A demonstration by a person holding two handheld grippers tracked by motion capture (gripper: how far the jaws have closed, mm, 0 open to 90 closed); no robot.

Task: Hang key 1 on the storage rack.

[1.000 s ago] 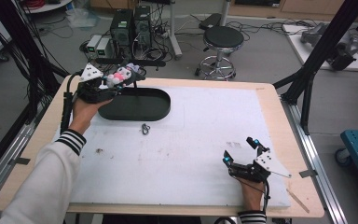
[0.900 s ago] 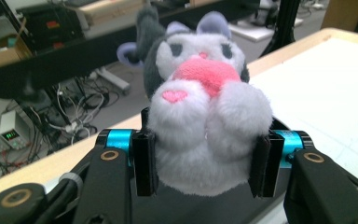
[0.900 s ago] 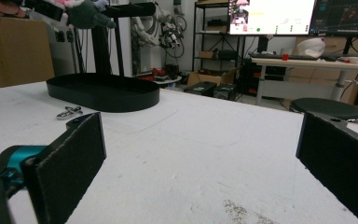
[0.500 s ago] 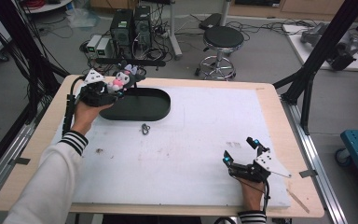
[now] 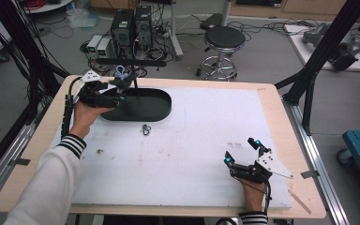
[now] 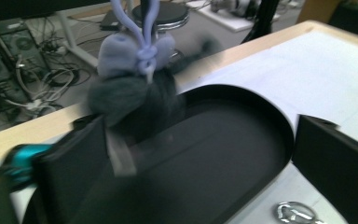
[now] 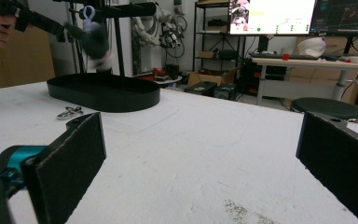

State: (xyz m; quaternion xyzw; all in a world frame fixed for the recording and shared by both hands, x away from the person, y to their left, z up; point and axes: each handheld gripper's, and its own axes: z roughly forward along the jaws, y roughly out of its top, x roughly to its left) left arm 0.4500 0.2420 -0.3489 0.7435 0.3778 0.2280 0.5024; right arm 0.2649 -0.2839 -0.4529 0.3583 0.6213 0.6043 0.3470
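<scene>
Left gripper [image 5: 122, 89] at the far left corner of the table, held level in a hand [image 5: 85, 115] with a striped cuff, forearm stretched forward from the near edge. Jaws just sprung wide apart; pads pressing on nothing. Between and just beyond them, a fluffy dark grey pompom charm with a lilac plush top and lilac loop [image 6: 135, 79], blurred, hanging above the far end of the black oval plastic tray [image 6: 242, 154]; whether touching the left pad cannot be told. Small silver metal clasp [image 5: 146, 129] lying on the white foam mat [image 5: 206, 140] just in front of the tray. Right gripper [image 5: 241, 152] low at the near right, resting on the mat, wrist bent slightly inward, jaws spread wide on nothing.
</scene>
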